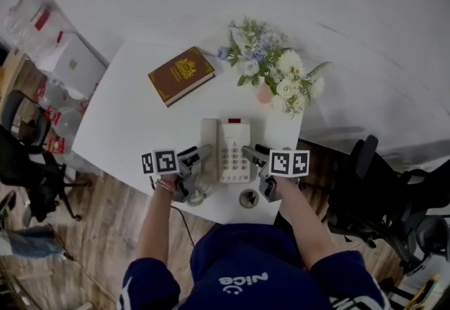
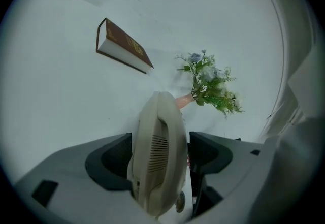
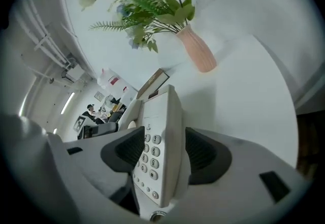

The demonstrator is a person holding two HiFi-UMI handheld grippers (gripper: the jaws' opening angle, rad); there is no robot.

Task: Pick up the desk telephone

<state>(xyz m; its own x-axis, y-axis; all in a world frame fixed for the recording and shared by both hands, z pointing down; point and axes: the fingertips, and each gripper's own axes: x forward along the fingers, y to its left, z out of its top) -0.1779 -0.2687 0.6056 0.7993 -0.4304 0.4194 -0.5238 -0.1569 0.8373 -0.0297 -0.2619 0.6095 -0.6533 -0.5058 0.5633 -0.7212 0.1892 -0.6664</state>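
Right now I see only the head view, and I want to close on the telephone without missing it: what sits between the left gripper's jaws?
Observer: In the left gripper view the cream handset stands between the jaws of the left gripper, and they are apart.
Operator: Is it squeezed yet?
Observer: No. A dark gap shows between the handset and the pad on that picture's right.
Operator: And the right gripper?
Observer: The right gripper straddles the keypad edge of the telephone, with its jaws apart as well.
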